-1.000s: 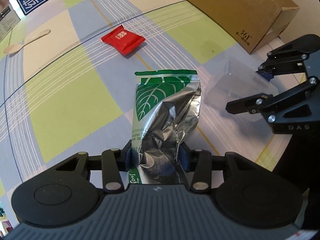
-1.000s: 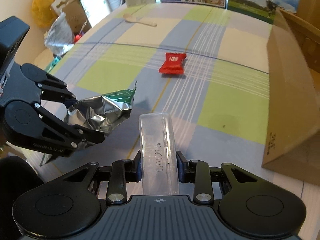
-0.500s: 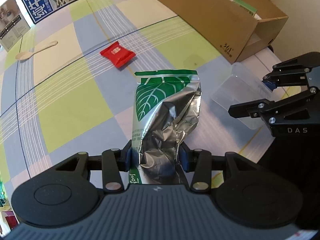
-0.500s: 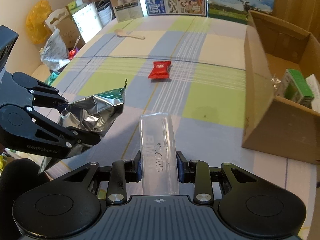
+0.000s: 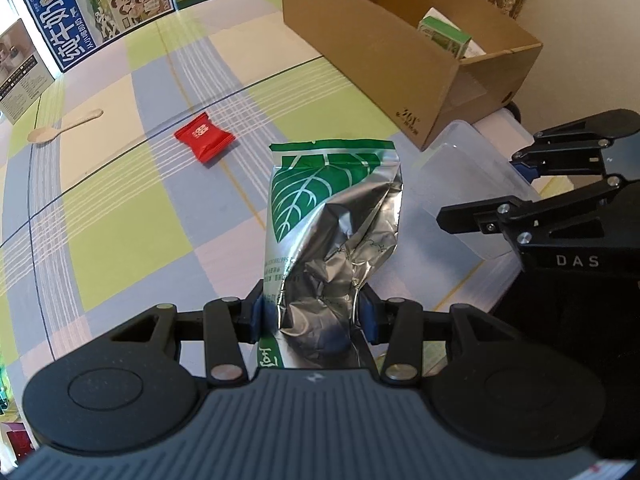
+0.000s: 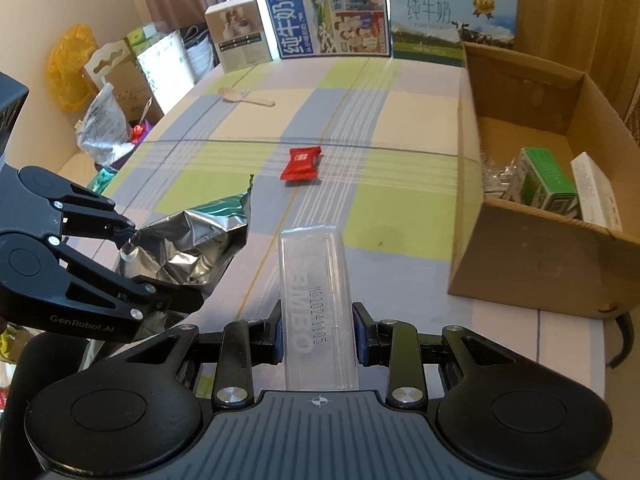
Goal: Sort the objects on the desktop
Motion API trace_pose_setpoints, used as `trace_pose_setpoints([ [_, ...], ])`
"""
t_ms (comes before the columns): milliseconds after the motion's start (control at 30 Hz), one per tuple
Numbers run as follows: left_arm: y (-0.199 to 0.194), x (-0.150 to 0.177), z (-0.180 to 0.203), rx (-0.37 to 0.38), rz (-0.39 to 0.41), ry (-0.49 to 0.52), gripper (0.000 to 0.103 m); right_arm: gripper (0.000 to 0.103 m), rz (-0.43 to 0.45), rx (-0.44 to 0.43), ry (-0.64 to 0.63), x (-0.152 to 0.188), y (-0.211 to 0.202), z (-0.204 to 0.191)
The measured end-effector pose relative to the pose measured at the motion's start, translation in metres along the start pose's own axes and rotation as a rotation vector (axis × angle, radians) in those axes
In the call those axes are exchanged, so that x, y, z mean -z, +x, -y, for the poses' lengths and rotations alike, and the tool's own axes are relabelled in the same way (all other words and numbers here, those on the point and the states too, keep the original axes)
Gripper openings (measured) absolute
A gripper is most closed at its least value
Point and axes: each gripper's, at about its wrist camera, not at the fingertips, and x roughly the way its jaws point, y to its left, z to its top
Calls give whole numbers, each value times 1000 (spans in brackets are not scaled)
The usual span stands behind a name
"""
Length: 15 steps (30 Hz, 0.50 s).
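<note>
My left gripper (image 5: 314,314) is shut on a crumpled silver and green foil bag (image 5: 332,216) and holds it above the checked tablecloth; the bag also shows in the right wrist view (image 6: 192,236). My right gripper (image 6: 318,338) is shut on a clear plastic box (image 6: 316,300), which also shows in the left wrist view (image 5: 464,184). A red snack packet (image 5: 204,140) lies on the cloth further out (image 6: 301,164). An open cardboard box (image 6: 536,248) stands to the right, with a green carton (image 6: 546,184) inside.
A wooden spoon (image 6: 245,97) lies at the far left of the table (image 5: 120,216). Milk cartons and printed boxes (image 6: 332,20) line the far edge. Bags and clutter (image 6: 100,128) sit beyond the table's left edge.
Both grippers have risen and pulled back with their loads still held. More of the table and the inside of the cardboard box have come into view.
</note>
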Motion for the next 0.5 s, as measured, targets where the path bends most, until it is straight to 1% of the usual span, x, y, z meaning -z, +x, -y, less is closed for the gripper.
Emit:
trace_pose_setpoints([
  [233,-8,-7,13,3,11,12,40,29,26,21,22,0,-16,13],
  [500,-17,-25,33,18,36,34,39,29,70,56,65,-2,-42,39],
])
